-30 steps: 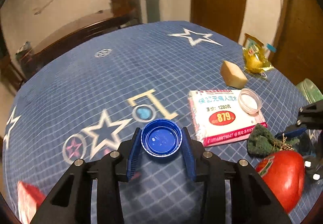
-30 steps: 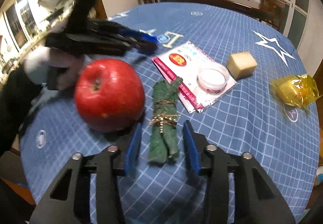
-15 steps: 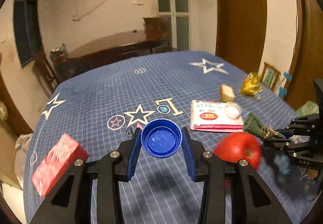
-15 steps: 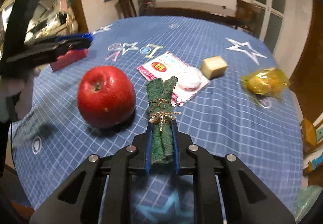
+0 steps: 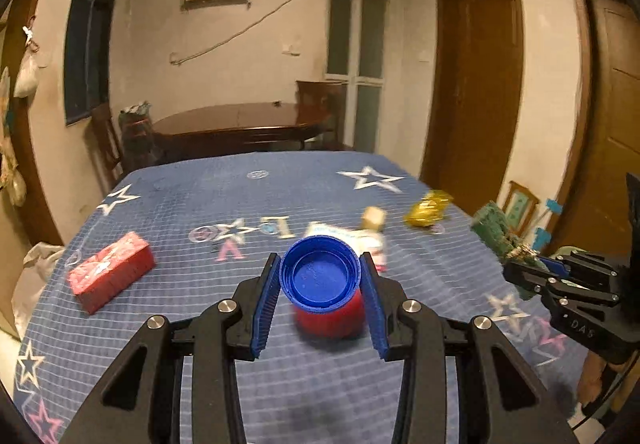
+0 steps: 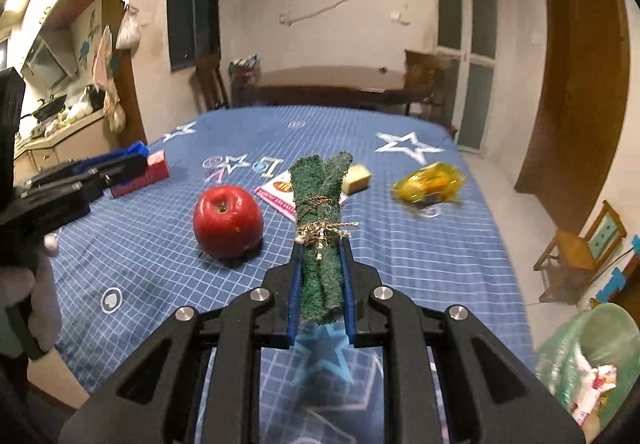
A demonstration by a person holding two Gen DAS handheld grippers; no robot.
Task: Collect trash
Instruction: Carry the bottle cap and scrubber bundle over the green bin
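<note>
Left claw (image 5: 321, 280) clamped on a blue bottle cap (image 5: 320, 275), held above the blue starred tabletop (image 5: 192, 204); right claw (image 6: 321, 284) pinched tight on a tied green cloth bundle (image 6: 320, 212), lifted clear; red apple (image 6: 228, 221), yellow wrapper (image 6: 430, 180) lying on the tabletop

On the blue star-patterned table (image 6: 420, 244), the round red apple (image 6: 228, 221) lies left of the white printed packet (image 6: 280, 193). Behind the packet sits a tan block (image 6: 357, 177), with the crumpled yellow wrapper (image 6: 430, 180) to its right and the red rectangular box (image 6: 154, 172) far left.
</note>
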